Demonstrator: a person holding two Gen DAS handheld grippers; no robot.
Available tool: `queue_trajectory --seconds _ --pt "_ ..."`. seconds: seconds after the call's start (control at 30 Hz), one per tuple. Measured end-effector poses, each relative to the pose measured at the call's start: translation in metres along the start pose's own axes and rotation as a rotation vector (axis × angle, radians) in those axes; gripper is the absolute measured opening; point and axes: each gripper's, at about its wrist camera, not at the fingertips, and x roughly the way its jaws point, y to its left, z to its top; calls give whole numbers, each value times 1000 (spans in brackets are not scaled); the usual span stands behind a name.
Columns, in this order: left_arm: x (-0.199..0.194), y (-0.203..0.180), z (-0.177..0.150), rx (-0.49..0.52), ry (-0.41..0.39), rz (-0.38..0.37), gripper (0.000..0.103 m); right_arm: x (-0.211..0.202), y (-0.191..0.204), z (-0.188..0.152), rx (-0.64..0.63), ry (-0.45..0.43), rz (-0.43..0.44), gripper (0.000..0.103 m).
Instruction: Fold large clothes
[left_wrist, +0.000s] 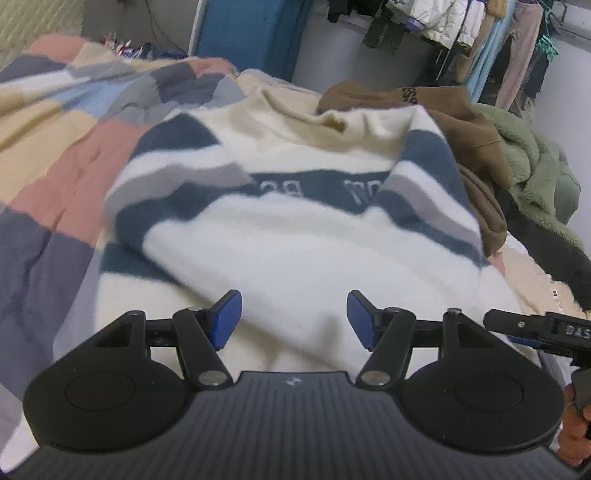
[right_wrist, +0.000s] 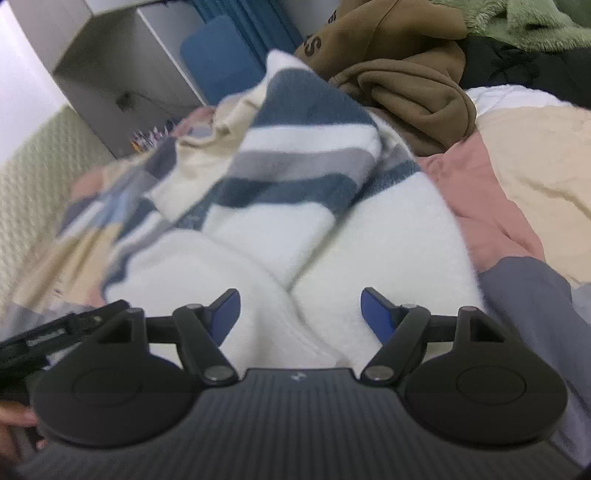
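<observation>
A large white sweater (left_wrist: 295, 236) with navy and grey stripes lies on the bed, both sleeves folded in over its front. It also shows in the right wrist view (right_wrist: 288, 206). My left gripper (left_wrist: 294, 319) is open and empty, just above the sweater's white lower part. My right gripper (right_wrist: 300, 318) is open and empty over the white hem area, where two folded layers meet. The right gripper's body (left_wrist: 546, 328) shows at the right edge of the left wrist view.
A patchwork quilt (left_wrist: 55, 155) covers the bed. A brown hoodie (left_wrist: 472, 129), a green fleece (left_wrist: 535, 166) and a black garment (left_wrist: 554, 254) are piled to the right of the sweater. Clothes hang on a rack (left_wrist: 480, 33) behind. A grey cabinet (right_wrist: 110, 66) stands at the bedside.
</observation>
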Motion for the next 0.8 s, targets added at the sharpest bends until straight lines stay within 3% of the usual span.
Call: queue_trajectory --seconds 0.17,0.23,0.3,0.4,0.5,0.63,0.8 --pt "11 10 -9 -15 34 -16 68 18 8 -2 -59 33 -51 65" --pt "7 15 -14 -4 20 -22 68 22 12 -4 -96 41 -51 51" --pt "3 19 -18 -8 17 -18 68 23 16 -6 -139 47 -39 30" --pt "-5 22 -17 -23 5 -39 68 16 25 -5 -188 34 -22 10" --pt "-20 25 -16 -33 -29 -45 68 6 29 -2 -198 1 3 10" --pt "-44 31 -24 -36 -24 -1 68 5 24 1 -183 -5 -38 10" --pt "-77 54 -39 -150 -10 3 68 10 22 -3 -184 23 -69 10"
